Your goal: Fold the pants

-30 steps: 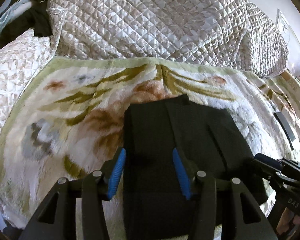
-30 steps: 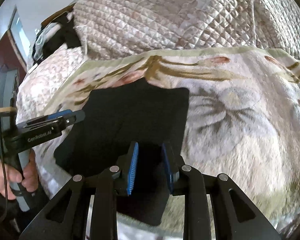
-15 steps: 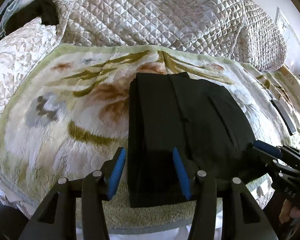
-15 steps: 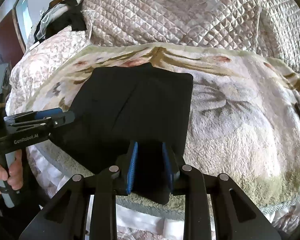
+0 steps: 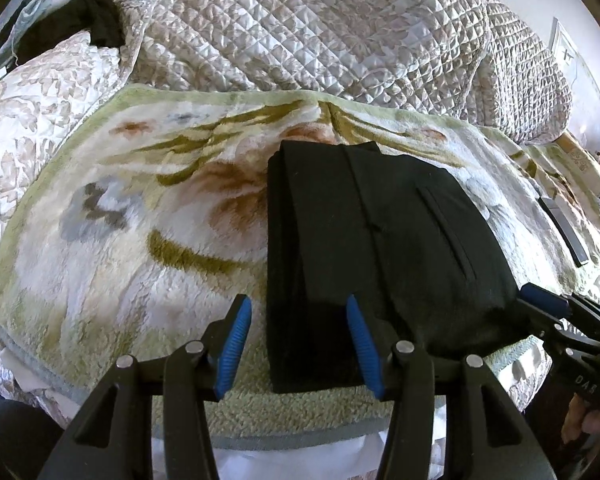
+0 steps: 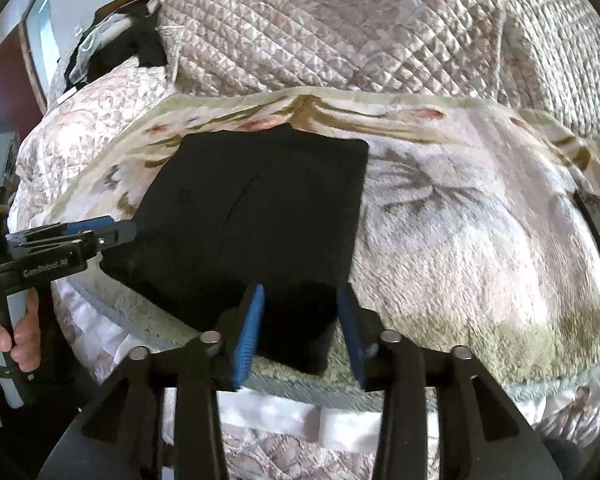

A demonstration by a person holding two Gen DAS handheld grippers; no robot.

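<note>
The black pants [image 5: 364,240] lie folded into a compact rectangle on the floral blanket [image 5: 120,232], near the bed's front edge; they also show in the right wrist view [image 6: 260,208]. My left gripper [image 5: 298,340] is open and empty, its blue pads on either side of the pants' near left corner, drawn back above it. My right gripper [image 6: 300,328] is open and empty over the near right corner. Each gripper shows in the other's view: the right [image 5: 548,304], the left [image 6: 96,232].
A quilted beige bedspread [image 5: 320,28] is heaped at the back of the bed. Dark clothes [image 5: 80,28] lie at the far left. A dark flat remote-like object [image 5: 564,228] lies on the blanket at the right. The bed's front edge [image 5: 300,436] is just below my grippers.
Both grippers have pulled back toward the bed's front edge, away from the folded pants. The right gripper's jaws have widened. The pants stay flat on the blanket.
</note>
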